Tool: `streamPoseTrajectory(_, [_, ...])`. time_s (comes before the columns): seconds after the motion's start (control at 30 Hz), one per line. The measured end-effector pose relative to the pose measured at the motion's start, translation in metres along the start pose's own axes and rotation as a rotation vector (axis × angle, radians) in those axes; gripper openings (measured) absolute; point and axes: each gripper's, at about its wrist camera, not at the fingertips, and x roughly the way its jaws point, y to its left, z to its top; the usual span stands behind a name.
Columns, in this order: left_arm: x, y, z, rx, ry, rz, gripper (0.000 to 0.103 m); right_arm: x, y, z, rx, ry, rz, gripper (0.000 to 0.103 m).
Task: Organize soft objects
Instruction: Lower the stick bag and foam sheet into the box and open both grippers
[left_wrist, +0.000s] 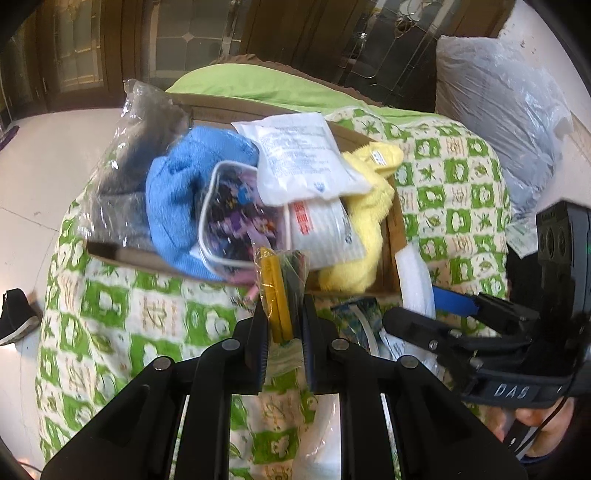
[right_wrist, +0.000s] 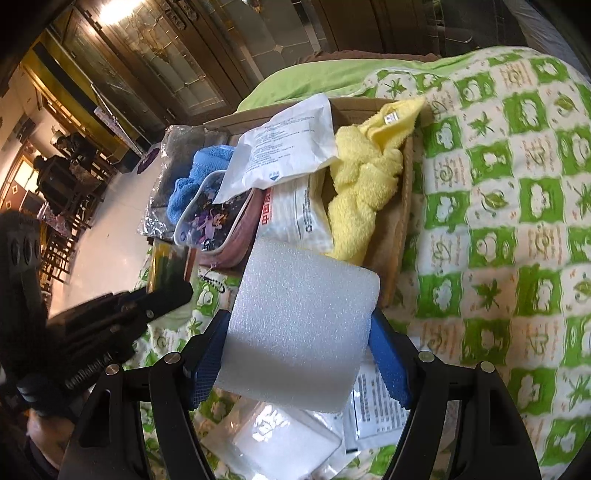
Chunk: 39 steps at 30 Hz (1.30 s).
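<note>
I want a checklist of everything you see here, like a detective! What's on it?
Surface: green and white patterned quilt, lumpy.
Job's things: cardboard box holds a yellow towel, blue towel, white packets and a cartoon pouch; a bagged grey cloth leans at its edge.
Clutter: more white packets lie loose on the quilt.
Grippers: left tongs shut on a packet of yellow and dark strips; right tongs shut on a white foam block.
Cables: thin dark cord near the right hand.
Surroundings: big plastic-wrapped bundle, glass-panelled doors, pale floor, a dark shoe.
</note>
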Motion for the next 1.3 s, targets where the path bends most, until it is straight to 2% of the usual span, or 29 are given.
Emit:
streamPoseTrajectory(0.4, [0.005,0.036,0.060,-0.032,-0.019,0.052,0.013,0.023,0.013,0.032,-0.046,-0.008,-0.026,0.073])
streamPoseTrajectory(0.7, [0.020,0.048,0.103,-0.032,-0.025,0.072,0.013,0.043,0.019,0.040,-0.092,-0.014,-0.073,0.073])
streamPoseTrajectory(1.0, [0.039,0.067,0.137,-0.086,-0.028,0.067,0.013,0.059,0.018,0.045,-0.103,-0.032,-0.091,0.073])
streamPoseTrajectory(1.3, [0.068,0.078,0.155,-0.128,-0.018,0.068,0.013,0.065,0.020,0.048,-0.125,-0.053,-0.115,0.074])
